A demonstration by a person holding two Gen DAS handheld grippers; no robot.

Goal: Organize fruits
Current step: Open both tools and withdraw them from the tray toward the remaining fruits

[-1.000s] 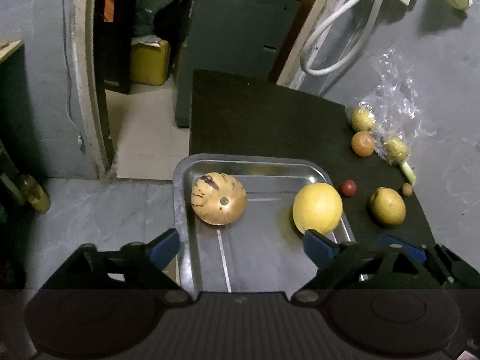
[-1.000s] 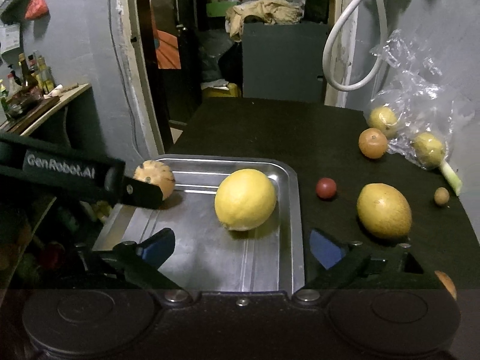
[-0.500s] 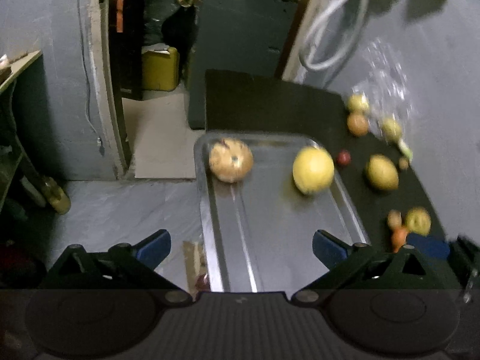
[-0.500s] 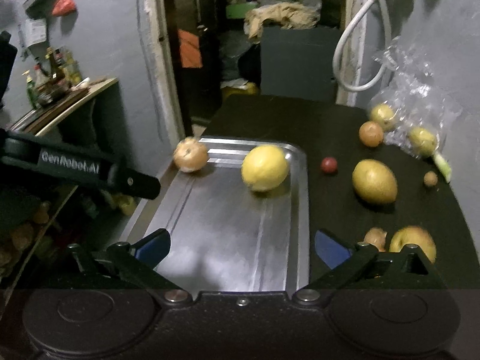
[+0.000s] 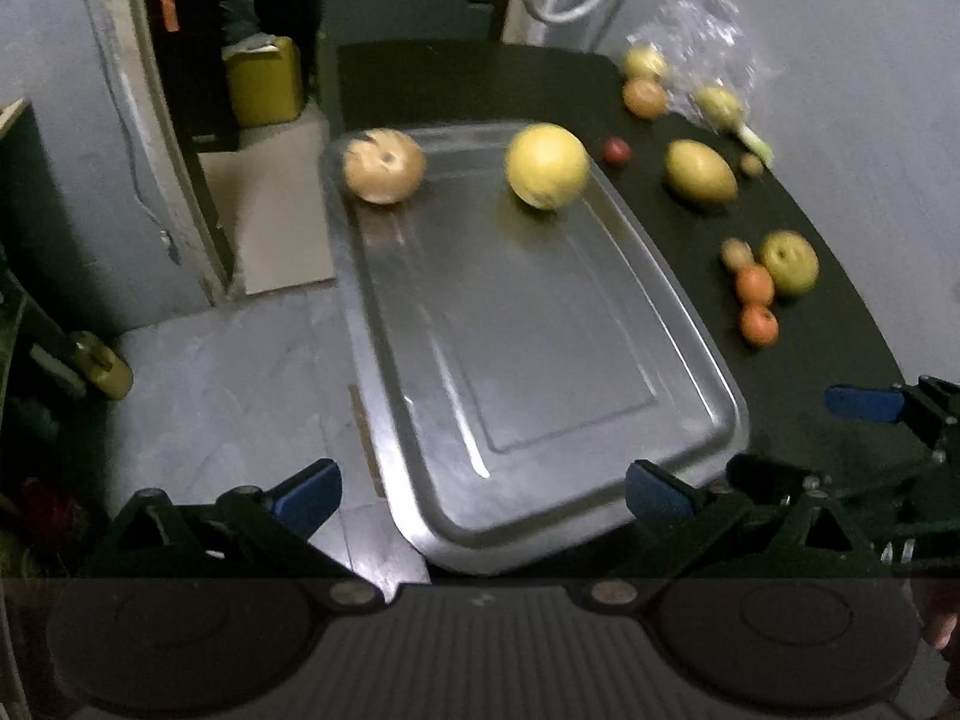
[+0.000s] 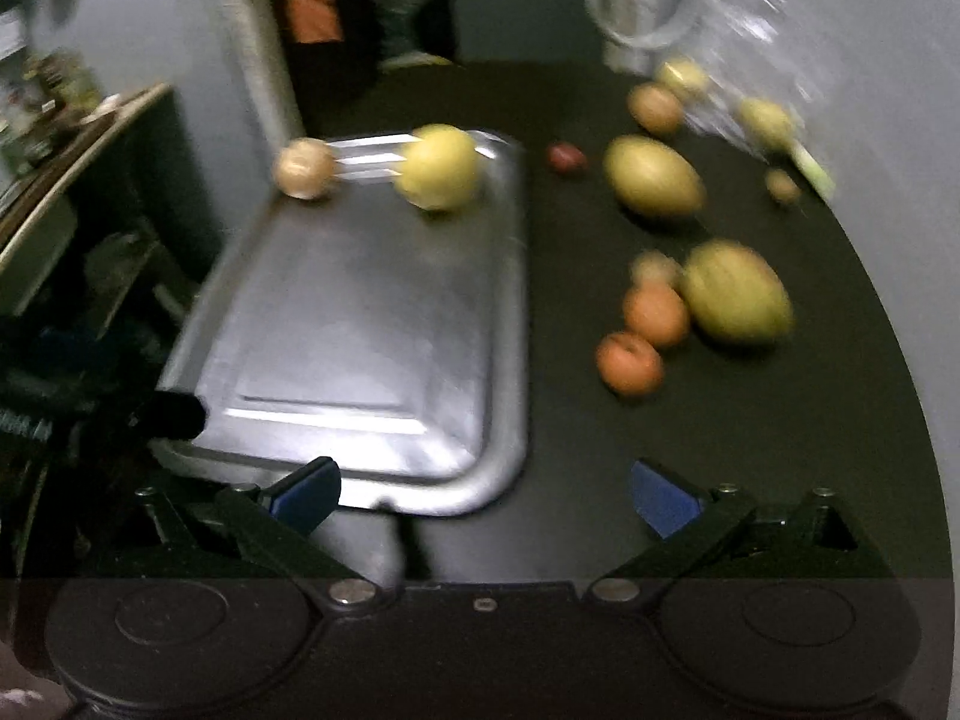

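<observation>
Both grippers are just hanging there with nothing in them: the left gripper (image 5: 483, 495) has its blue-tipped jaws spread wide over the near end of the metal tray (image 5: 600, 468), and the right gripper (image 6: 486, 495) is spread just as wide, one tip over the tray's near edge and the other over the dark table (image 6: 750, 432). In the left view the tray runs from about 6 o'clock up toward 12, and it only has two fruits in it, both at the far end: a tan round fruit (image 5: 384, 165) at roughly 11 o'clock in the far left corner, and a big yellow fruit (image 5: 546, 165) at about 12, close to the far right rim. Everything else is sitting loose on the table out at 1 to 3 o'clock: a small red fruit (image 5: 616, 150) just beside the tray, a yellow oval fruit (image 5: 701, 171) past it, then a cluster of a green apple (image 5: 789, 262) with two orange fruits (image 5: 755, 284) touching or nearly so. Farther back there's a clear plastic bag (image 5: 708, 42) with a couple more yellowish fruits near it. The right view is pretty blurry, so the fine details are hard to call.
</observation>
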